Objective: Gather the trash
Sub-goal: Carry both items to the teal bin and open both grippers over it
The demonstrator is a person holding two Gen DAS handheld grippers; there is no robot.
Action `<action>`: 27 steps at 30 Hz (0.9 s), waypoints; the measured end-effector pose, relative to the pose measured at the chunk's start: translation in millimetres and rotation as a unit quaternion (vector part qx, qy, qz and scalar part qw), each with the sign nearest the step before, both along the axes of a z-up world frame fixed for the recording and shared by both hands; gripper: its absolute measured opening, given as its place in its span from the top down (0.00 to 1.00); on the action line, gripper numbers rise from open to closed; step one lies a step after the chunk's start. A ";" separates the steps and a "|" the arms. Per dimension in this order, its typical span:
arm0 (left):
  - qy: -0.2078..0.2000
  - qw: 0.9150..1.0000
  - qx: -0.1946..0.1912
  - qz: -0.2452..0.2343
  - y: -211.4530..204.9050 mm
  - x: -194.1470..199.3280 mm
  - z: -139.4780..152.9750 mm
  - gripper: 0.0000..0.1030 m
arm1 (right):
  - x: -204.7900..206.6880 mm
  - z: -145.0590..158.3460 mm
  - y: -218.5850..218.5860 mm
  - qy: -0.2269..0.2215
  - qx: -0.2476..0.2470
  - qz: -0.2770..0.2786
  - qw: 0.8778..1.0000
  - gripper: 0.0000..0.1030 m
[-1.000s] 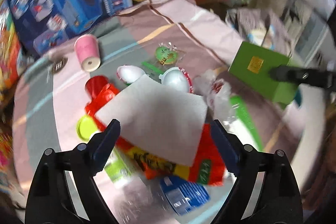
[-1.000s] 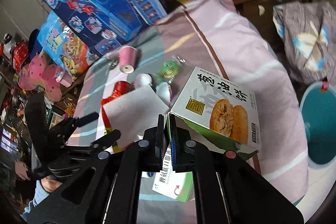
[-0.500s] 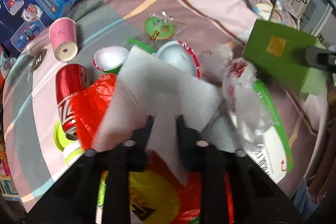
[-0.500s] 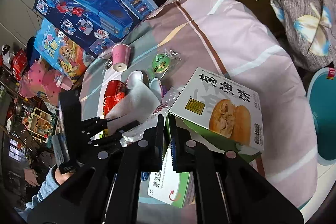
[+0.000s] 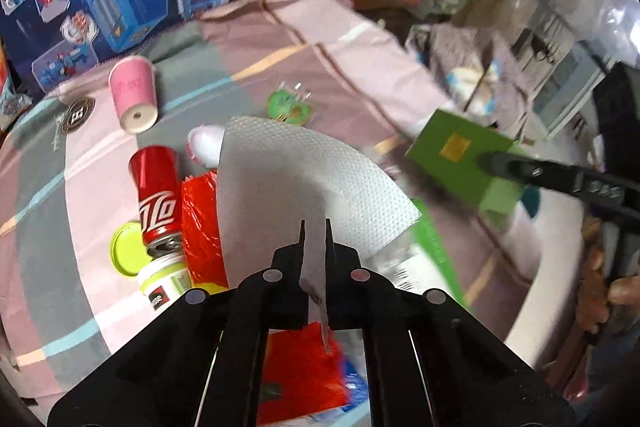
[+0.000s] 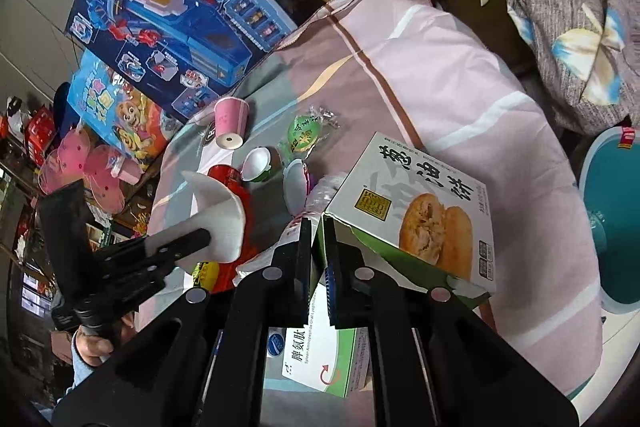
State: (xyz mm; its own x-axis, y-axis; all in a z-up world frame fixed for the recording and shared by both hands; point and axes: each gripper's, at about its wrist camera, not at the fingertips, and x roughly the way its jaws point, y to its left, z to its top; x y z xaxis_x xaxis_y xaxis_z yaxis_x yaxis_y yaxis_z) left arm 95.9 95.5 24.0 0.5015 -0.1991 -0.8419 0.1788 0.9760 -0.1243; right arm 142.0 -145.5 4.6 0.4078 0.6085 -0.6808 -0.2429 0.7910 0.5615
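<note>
A: What is seen from the left wrist?

B: A thin white paper napkin with tiny bumps is pinched between the black fingers of the left gripper. The jaws have just been closing, and the napkin is clamped between them. It is curved like a sail and is held up above the pile on the striped pink and grey bed sheet. To the left, a shiny red soda can is lying on its side. A crinkly red plastic bag is right beside it. Farther off, a pink paper cup is tipped over. A round green candy wrapper is lying near the middle. At the right, a flat green side of a box is seen, with a black finger tip pressed on it.

A: And from the right wrist?

B: The right gripper is clenched on the torn cardboard edge of the pastry box, which is smooth, square and printed with a golden cake. Under it, near the camera, a white and green medicine box is lying flat. At the left, the napkin is seen folded in the other tool, lifted over the red can. Two white egg-shaped shells are lying open in the middle. At the far right, a round teal bin is standing beside the bed.
</note>
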 end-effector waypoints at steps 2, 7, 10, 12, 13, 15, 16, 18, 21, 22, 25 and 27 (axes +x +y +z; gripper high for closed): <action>-0.005 1.000 -0.016 -0.004 -4.0 -1.4 8.4 0.96 | -2.2 2.3 -7.2 -0.003 0.004 -0.006 1.000 0.94; -0.032 0.998 -0.041 -0.018 -23.2 -8.4 36.7 0.96 | -8.0 11.1 -30.6 -0.012 0.017 -0.026 0.999 0.94; -0.040 0.997 -0.039 -0.047 -52.2 -12.2 44.7 0.96 | -11.9 18.5 -51.3 -0.021 0.027 -0.044 0.998 0.94; -0.039 0.996 -0.045 -0.060 -72.1 -10.9 45.6 0.96 | -15.1 22.9 -65.9 -0.028 0.033 -0.056 0.998 0.94; -0.034 0.996 -0.056 -0.069 -81.9 -8.4 45.4 0.96 | -17.5 26.0 -75.9 -0.032 0.036 -0.064 0.997 0.94; -0.028 0.994 -0.064 -0.088 -104.1 -4.3 44.7 0.96 | -22.5 32.4 -99.2 -0.043 0.041 -0.084 0.995 0.94; -0.028 0.993 -0.062 -0.100 -118.1 -2.8 44.0 0.96 | -24.7 34.3 -110.5 -0.046 0.042 -0.094 0.994 0.94; -0.026 0.991 -0.056 -0.122 -144.3 -0.4 40.8 0.96 | -29.7 36.0 -138.5 -0.052 0.041 -0.119 0.991 0.94; -0.005 0.986 -0.058 -0.158 -189.4 8.0 26.7 0.96 | -36.0 30.1 -181.5 -0.047 0.032 -0.159 0.986 0.94; 0.000 0.984 -0.056 -0.166 -201.1 10.1 21.7 0.96 | -37.1 26.4 -195.2 -0.042 0.028 -0.173 0.984 0.94; 0.018 0.979 -0.048 -0.197 -239.8 17.7 5.2 0.96 | -40.9 13.1 -233.9 -0.025 0.021 -0.207 0.978 0.94; 0.032 0.975 -0.040 -0.215 -265.8 24.7 -9.1 0.96 | -42.9 3.0 -254.4 -0.014 0.022 -0.226 0.974 0.94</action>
